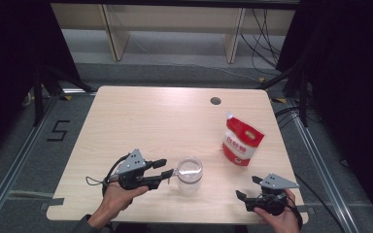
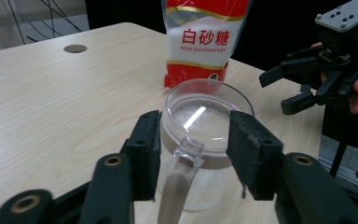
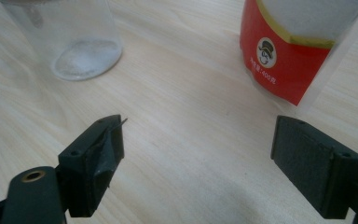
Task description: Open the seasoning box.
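Observation:
A clear plastic jar (image 1: 189,171) with a see-through lid (image 2: 207,112) and a beige handle (image 2: 177,186) stands near the table's front middle, a little white powder on its bottom (image 3: 86,58). My left gripper (image 1: 166,168) lies level at the jar's left. Its jaws flank the handle and the near rim of the lid (image 2: 195,135), with a gap on each side of the handle. A red and white sugar bag (image 1: 242,141) stands upright to the jar's right (image 2: 200,37). My right gripper (image 1: 246,186) hovers open near the front right corner, nothing between its jaws (image 3: 196,140).
The light wooden table (image 1: 141,121) has a round cable hole (image 1: 215,101) at the back right. Dark curtains hang on both sides, and cables lie on the floor behind. The right hand's gripper (image 2: 275,93) shows beyond the jar in the left gripper view.

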A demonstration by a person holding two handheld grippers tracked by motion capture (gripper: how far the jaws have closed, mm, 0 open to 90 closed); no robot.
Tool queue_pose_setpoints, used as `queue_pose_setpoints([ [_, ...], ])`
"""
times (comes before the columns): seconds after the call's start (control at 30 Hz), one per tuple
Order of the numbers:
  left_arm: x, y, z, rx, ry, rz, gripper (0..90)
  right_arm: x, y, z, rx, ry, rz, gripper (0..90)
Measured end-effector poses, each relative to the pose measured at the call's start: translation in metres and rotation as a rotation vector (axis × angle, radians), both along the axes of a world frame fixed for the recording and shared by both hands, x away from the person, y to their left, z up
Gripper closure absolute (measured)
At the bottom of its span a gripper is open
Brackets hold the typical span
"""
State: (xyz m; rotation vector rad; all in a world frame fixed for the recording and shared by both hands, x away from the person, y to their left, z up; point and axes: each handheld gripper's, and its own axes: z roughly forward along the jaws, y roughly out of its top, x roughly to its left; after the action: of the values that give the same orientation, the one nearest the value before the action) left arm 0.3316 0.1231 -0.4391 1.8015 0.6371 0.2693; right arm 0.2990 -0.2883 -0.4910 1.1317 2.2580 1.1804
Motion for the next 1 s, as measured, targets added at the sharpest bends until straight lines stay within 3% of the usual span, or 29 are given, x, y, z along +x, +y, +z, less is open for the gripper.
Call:
queue_pose_setpoints([
  [0.07, 0.001, -0.002, 0.0, 0.012, 0.0, -0.009, 66.6, 0.0, 0.0, 0.0, -0.005, -0.002, 0.0, 19.5],
  [0.13, 0.003, -0.005, -0.002, 0.023, 0.004, -0.009, 70.6, -0.003, 0.002, 0.0, 0.012, 0.029, -0.021, 20.5],
  [0.17, 0.005, -0.008, -0.004, 0.017, 0.011, -0.006, 72.7, -0.001, 0.001, 0.0, -0.002, 0.007, -0.008, 20.6],
  [0.5, 0.009, -0.012, -0.009, 0.045, 0.01, -0.001, 84.6, -0.001, 0.001, 0.001, -0.002, 0.006, -0.001, 21.8],
  [0.73, 0.01, -0.012, -0.011, 0.046, 0.007, -0.01, 85.7, -0.003, 0.002, 0.001, -0.004, -0.007, 0.006, 23.9],
  [0.93, 0.01, -0.013, -0.013, 0.052, 0.005, -0.015, 86.0, -0.005, 0.003, 0.002, 0.002, 0.016, 0.001, 23.9],
  [0.97, 0.01, -0.013, -0.012, 0.054, 0.008, -0.011, 86.0, -0.003, 0.001, 0.001, -0.011, -0.009, 0.009, 23.9],
  [1.0, 0.01, -0.013, -0.012, 0.057, 0.009, -0.008, 86.0, -0.003, 0.001, 0.001, -0.003, -0.003, 0.009, 24.1],
])
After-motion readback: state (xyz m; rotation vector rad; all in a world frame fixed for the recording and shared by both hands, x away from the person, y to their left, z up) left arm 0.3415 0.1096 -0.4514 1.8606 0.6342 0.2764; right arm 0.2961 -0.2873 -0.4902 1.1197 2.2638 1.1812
